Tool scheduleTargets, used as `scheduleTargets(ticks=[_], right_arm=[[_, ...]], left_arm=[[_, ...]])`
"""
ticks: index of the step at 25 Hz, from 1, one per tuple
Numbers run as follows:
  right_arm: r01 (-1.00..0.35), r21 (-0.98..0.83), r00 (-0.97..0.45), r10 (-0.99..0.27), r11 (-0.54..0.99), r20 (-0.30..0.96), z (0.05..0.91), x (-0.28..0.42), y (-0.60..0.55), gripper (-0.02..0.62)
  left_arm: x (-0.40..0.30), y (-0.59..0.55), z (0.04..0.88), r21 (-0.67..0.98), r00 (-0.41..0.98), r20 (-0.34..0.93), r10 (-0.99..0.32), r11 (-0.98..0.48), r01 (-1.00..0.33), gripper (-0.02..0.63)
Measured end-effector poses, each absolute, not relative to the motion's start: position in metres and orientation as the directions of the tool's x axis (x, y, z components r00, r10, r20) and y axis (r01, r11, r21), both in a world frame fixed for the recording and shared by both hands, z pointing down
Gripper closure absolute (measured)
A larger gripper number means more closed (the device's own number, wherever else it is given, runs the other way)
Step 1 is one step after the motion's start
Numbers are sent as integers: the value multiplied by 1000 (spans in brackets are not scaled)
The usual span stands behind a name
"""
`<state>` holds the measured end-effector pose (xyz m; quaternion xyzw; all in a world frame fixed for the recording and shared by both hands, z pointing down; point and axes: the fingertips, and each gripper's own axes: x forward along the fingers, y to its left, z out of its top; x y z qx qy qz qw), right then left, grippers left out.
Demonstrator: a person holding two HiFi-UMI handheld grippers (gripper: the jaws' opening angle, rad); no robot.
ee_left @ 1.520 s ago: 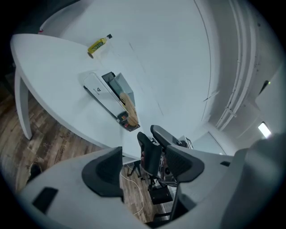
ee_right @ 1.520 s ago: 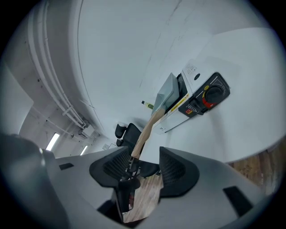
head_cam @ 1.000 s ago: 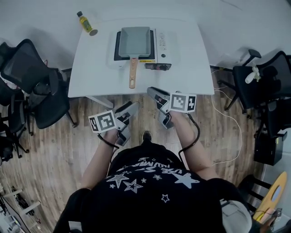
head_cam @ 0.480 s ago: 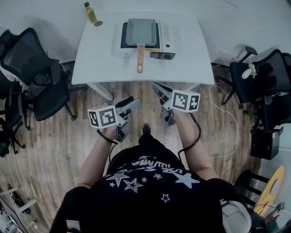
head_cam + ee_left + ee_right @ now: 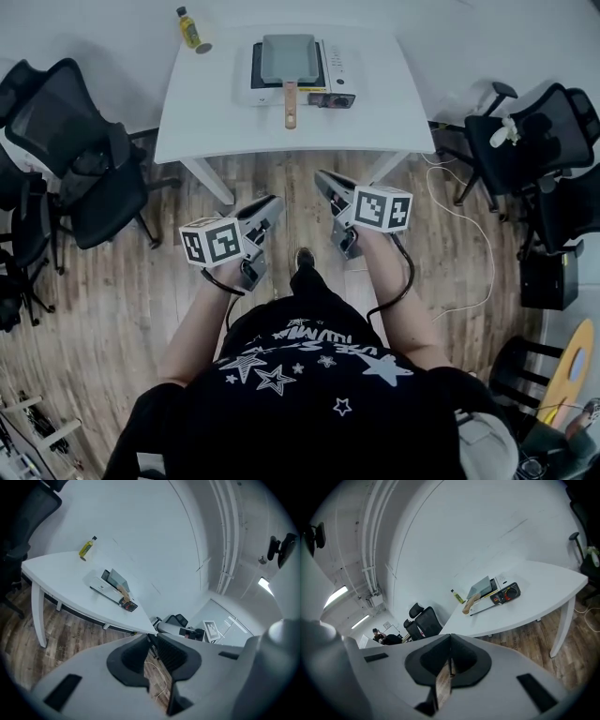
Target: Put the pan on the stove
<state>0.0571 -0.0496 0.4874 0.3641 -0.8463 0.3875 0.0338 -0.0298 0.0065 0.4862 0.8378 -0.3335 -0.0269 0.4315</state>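
On the stove (image 5: 336, 73), far across the table (image 5: 211, 117), the pan (image 5: 288, 58) is already set. The right gripper (image 5: 323, 178) is pressed together. The left gripper (image 5: 275, 202) has just been closing on nothing, a slit left. Both are best kept clear.

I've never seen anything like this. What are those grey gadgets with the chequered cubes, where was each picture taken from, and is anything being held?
There is no robot here. A person stands on a wooden floor with a two-jawed hand tool, called a gripper, in each hand; the patterned cubes are part of those tools. The top-down picture comes from a camera on the person's head. The other two come from cameras riding on each tool, looking along its jaws. The left gripper has just been closing: only a narrow gap shows, with nothing in it. The right gripper is shut and empty. Ahead is a white table. On it a grey pan rests on a portable stove, with a small bottle near a corner.
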Motion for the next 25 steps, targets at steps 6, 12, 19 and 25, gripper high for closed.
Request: scheduleTargets(ticks=[6, 12, 19, 25], right_arm=[[-665, -604, -713, -614, 438, 339, 482, 55, -20, 588], [-688, -574, -700, -617, 445, 359, 484, 47, 9, 588], [-694, -566, -698, -611, 445, 374, 496, 35, 46, 588], [-719, -554, -671, -627, 419, 396, 506, 35, 67, 588]], left_arm=[[-37, 35, 479, 699, 773, 241, -586, -447, -558, 589], [-47, 62, 474, 666, 773, 245, -586, -478, -573, 598], [-58, 94, 484, 653, 773, 262, -578, -483, -583, 598], [-65, 112, 489, 630, 775, 271, -571, -504, -591, 598]])
